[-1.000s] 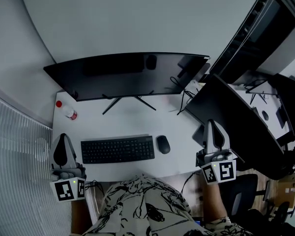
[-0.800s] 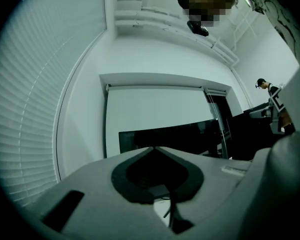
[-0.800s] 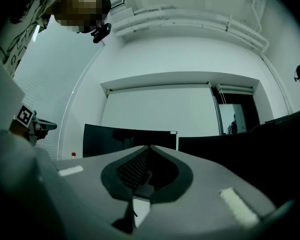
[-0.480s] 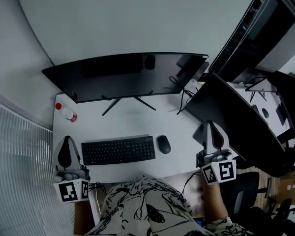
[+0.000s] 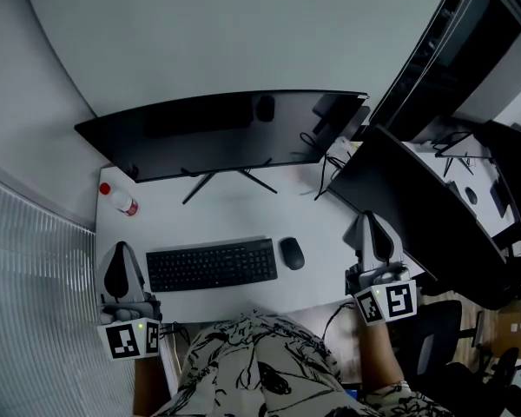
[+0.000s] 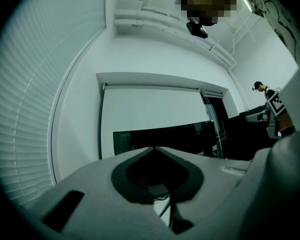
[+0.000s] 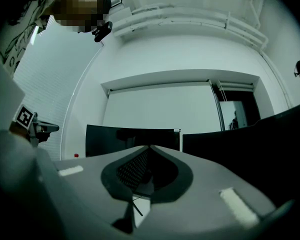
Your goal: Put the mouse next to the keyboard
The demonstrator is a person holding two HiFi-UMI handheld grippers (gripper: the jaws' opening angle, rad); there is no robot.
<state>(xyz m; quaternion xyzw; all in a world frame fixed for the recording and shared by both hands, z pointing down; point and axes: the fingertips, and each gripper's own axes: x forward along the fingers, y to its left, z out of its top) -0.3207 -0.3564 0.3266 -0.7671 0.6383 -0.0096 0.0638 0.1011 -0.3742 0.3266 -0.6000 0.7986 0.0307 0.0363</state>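
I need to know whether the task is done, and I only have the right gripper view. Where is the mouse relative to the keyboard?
Observer: In the head view, the mouse lies on the desk just right of the keyboard, with a small gap between them.
Operator: Is my gripper near it?
Observer: The right gripper is by the desk's right edge, well apart from the mouse.
Operator: And the left gripper?
Observer: The left gripper is at the desk's front left corner, left of the keyboard. Its own view shows its jaws together with nothing between them.
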